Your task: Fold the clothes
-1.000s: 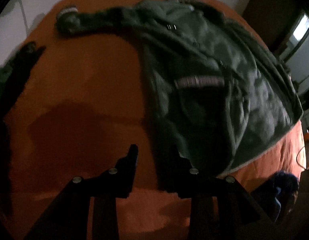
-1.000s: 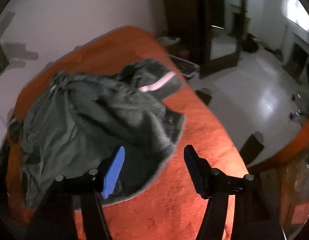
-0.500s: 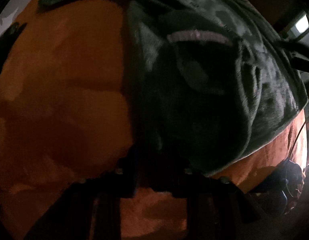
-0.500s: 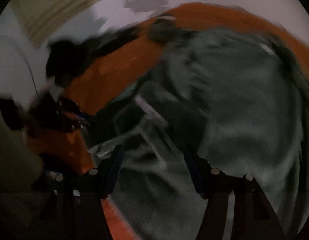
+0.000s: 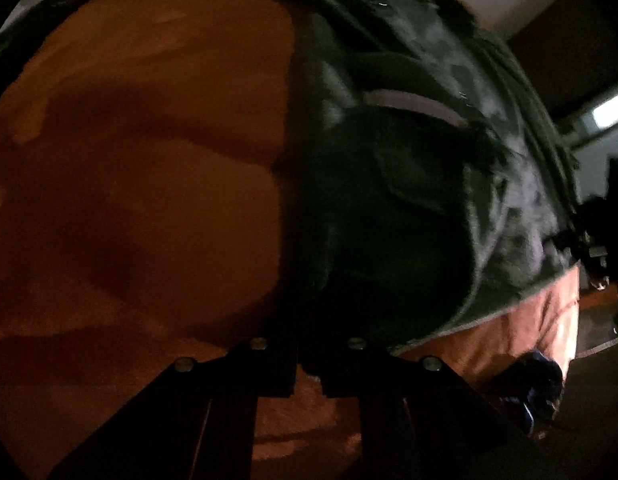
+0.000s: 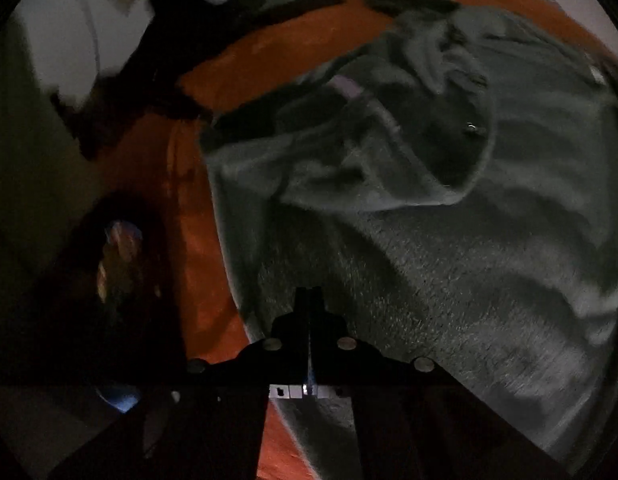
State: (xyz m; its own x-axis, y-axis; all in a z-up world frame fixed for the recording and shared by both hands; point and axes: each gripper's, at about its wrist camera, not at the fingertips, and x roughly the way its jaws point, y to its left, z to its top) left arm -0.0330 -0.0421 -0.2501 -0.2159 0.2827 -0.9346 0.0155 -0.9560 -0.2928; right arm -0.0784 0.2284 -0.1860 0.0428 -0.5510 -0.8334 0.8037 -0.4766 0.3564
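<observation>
The left gripper (image 5: 309, 368), black and two-fingered, points steeply down, its jaws having just been closing to a narrow gap with dark cloth at their tips. The black right gripper (image 6: 309, 300) also points down, fingers pressed flat together.

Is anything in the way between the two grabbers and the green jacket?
Nothing visible. The left gripper sits right at the dark green fleece jacket edge on the orange blanket. The right gripper, jaws together, sits on its hem.

Jacket (image 6: 449, 240) on bed (image 5: 129, 160) — bare bed left.
</observation>
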